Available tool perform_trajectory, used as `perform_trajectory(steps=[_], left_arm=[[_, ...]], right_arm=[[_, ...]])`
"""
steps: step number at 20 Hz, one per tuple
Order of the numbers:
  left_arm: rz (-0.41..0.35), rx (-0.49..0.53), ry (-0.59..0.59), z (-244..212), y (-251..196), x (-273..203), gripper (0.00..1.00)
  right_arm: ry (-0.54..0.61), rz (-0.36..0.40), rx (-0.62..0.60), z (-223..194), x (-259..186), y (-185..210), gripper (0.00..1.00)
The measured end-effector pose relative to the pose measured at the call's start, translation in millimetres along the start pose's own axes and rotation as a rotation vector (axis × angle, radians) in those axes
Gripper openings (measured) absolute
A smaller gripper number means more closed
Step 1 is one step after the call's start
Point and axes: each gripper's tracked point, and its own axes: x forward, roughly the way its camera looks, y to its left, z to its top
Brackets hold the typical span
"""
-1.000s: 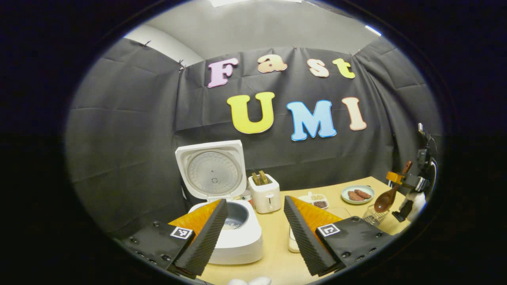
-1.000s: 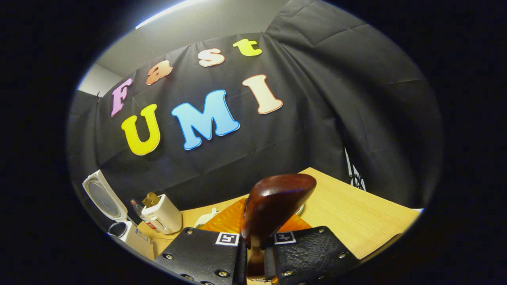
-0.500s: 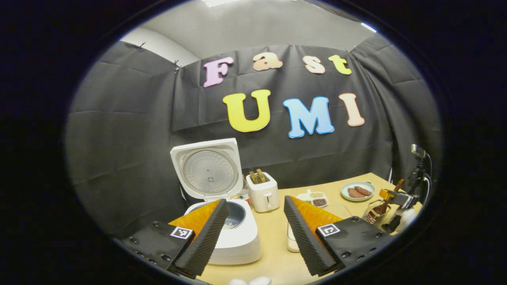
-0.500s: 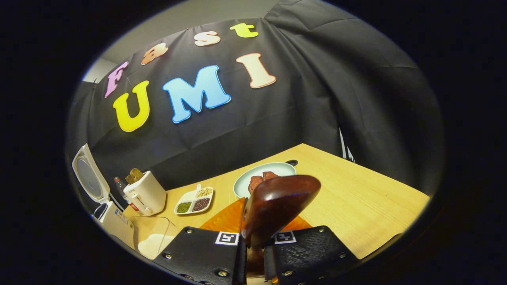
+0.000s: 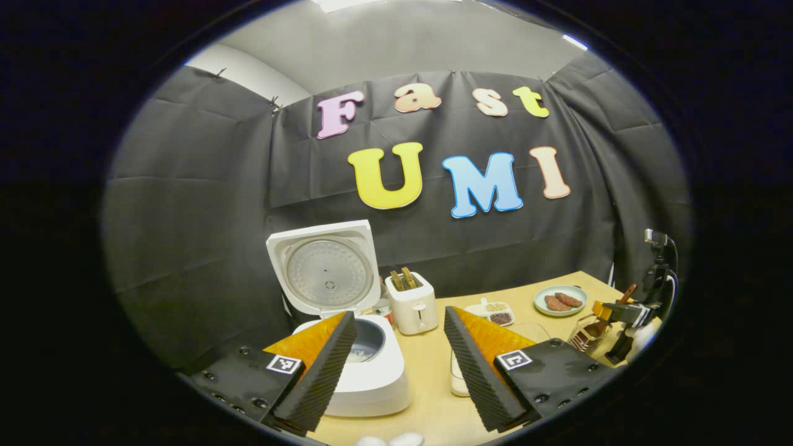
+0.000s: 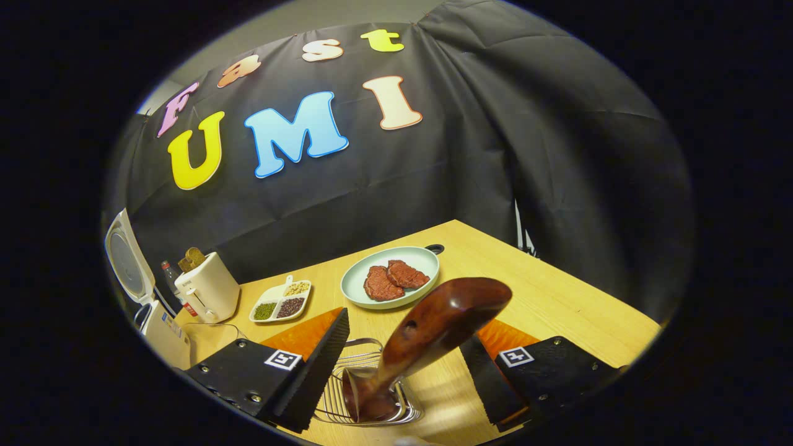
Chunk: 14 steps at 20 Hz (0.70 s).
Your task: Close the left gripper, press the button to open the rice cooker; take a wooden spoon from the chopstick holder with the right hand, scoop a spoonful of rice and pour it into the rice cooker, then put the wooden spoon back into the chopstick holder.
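Note:
The white rice cooker (image 5: 372,384) stands with its lid (image 5: 325,272) up, and some rice shows in the pot. My left gripper (image 5: 399,344) hovers open in front of it, holding nothing. Far right in the left gripper view, my right gripper (image 5: 622,313) sits over the wire chopstick holder (image 5: 583,337). In the right gripper view the dark wooden spoon (image 6: 443,319) stands bowl-down in the chopstick holder (image 6: 365,396), leaning right. My right gripper (image 6: 406,334) is open around the handle, its fingers apart from it. A clear container of rice (image 5: 457,379) sits behind my left gripper's right finger.
A white toaster (image 5: 414,303) stands beside the cooker. Behind it are a divided dish of beans (image 6: 280,303) and a pale plate with meat pieces (image 6: 390,279). A bottle (image 6: 168,275) stands by the toaster. The wooden table (image 6: 557,303) ends at the black cloth wall.
My right gripper lowered the spoon into the chopstick holder and opened, letting go of the handle. My left gripper stayed open and almost still.

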Motion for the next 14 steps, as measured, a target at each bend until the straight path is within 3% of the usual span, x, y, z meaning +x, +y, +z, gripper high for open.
perform_trajectory(steps=[1,2,8,14], left_arm=[[0.001,0.002,-0.003,1.7,0.6,-0.7,0.96],[-0.001,0.003,-0.007,4.0,1.3,-0.6,1.00],[0.006,-0.012,-0.038,26.5,16.4,-0.8,1.00],[0.021,-0.041,-0.079,61.5,42.0,3.0,1.00]], right_arm=[[-0.002,-0.021,-0.023,4.3,-6.3,-3.9,1.00],[-0.011,-0.026,-0.042,10.2,-14.4,-5.7,1.00],[-0.110,-0.021,-0.187,79.0,-94.3,3.1,1.00],[-0.200,0.070,-0.264,165.5,-187.7,64.1,1.00]])
